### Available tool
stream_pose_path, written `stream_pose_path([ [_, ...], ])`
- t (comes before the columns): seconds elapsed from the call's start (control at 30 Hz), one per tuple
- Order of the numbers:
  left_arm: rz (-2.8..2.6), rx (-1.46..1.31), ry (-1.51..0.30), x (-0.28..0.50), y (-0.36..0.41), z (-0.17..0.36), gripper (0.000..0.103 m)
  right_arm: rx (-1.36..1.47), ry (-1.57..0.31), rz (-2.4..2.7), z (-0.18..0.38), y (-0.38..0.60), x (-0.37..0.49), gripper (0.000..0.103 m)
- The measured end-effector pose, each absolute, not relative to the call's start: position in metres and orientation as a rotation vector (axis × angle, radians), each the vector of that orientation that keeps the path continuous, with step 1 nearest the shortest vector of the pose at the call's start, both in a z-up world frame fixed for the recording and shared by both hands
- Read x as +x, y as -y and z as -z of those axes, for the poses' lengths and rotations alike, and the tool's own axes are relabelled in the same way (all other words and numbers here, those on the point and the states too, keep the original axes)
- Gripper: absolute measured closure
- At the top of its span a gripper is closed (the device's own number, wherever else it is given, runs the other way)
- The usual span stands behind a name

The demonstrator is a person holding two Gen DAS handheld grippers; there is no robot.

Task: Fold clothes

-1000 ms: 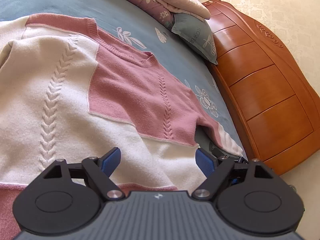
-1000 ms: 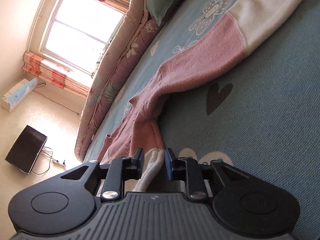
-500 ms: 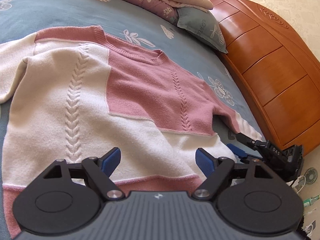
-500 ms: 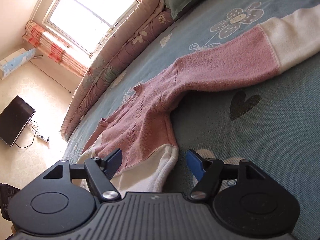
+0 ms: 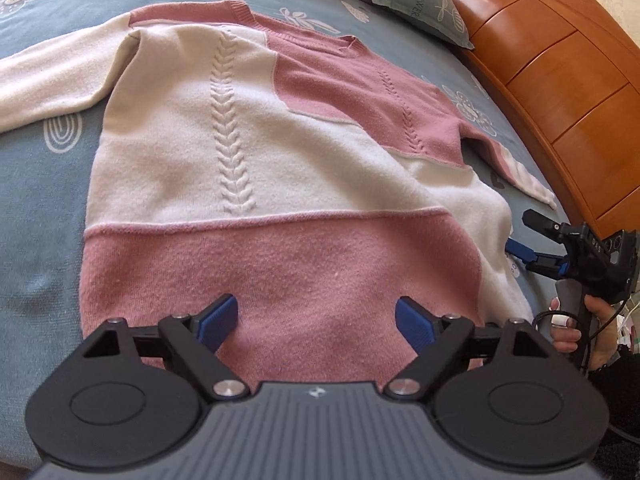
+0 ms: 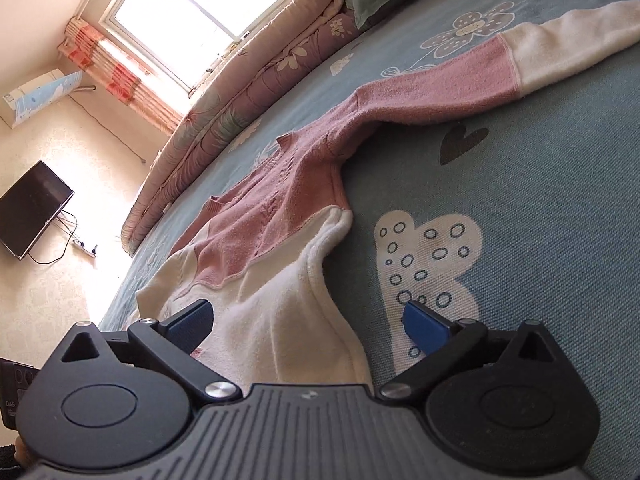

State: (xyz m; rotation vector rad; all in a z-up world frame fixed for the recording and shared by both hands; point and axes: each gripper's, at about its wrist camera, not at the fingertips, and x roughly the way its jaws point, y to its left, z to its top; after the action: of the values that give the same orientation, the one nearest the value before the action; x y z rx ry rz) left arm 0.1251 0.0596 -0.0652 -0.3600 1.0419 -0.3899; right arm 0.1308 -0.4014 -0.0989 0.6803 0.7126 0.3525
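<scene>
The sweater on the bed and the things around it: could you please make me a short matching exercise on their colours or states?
Things:
1. sweater's bottom band
2. headboard
3. left gripper
4. sheet

Descriptions:
A. blue-grey with white flowers and hearts
B. open, above the hem
C. pink knit
D. orange-brown wood

Pairs: 1-C, 2-D, 3-B, 4-A

The blue bedsheet (image 6: 560, 208) lies bare beside the sweater (image 5: 248, 152) — open room there. Past the far sleeve (image 5: 520, 172) the wooden headboard (image 5: 560, 80) walls off that side. Pillow (image 5: 420, 4) and rolled quilt (image 6: 248, 96) crowd the bed's top edge — no passage.
</scene>
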Motion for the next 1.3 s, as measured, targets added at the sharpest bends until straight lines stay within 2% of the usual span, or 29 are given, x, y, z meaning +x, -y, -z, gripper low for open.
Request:
stream_pose_path([
  [0.3,0.209,-0.478,-0.930,0.106,-0.126,0.055,0.020,0.613,-0.638,-0.375,0.103,0.397,0.121,0.000],
  [0.37,0.202,-0.548,-0.963,0.112,-0.143,0.071,0.025,0.601,-0.632,-0.368,0.103,0.396,0.120,0.000],
  [0.53,0.325,-0.886,-0.946,0.111,-0.174,0.096,0.025,0.620,-0.632,-0.369,0.102,0.400,0.121,0.000],
  [0.77,0.386,-0.967,-0.931,0.153,-0.186,0.108,0.030,0.592,-0.604,-0.365,0.104,0.397,0.117,0.000],
  [0.93,0.460,-0.976,-1.017,0.155,-0.173,0.114,0.031,0.596,-0.588,-0.365,0.105,0.398,0.114,0.000],
  [0.97,0.470,-0.978,-1.037,0.149,-0.172,0.115,0.038,0.601,-0.584,-0.365,0.105,0.398,0.114,0.000],
  [1.0,0.477,-0.987,-1.047,0.143,-0.172,0.118,0.039,0.605,-0.580,-0.365,0.105,0.399,0.114,0.000],
  [1.13,0.474,-0.999,-1.044,0.140,-0.173,0.128,0.059,0.604,-0.574,-0.358,0.106,0.398,0.113,0.000],
  [1.27,0.445,-1.004,-1.060,0.159,-0.162,0.135,0.086,0.595,-0.565,-0.346,0.106,0.396,0.112,0.000],
  [1.3,0.438,-0.997,-1.066,0.159,-0.160,0.134,0.087,0.593,-0.564,-0.345,0.106,0.396,0.112,0.000],
])
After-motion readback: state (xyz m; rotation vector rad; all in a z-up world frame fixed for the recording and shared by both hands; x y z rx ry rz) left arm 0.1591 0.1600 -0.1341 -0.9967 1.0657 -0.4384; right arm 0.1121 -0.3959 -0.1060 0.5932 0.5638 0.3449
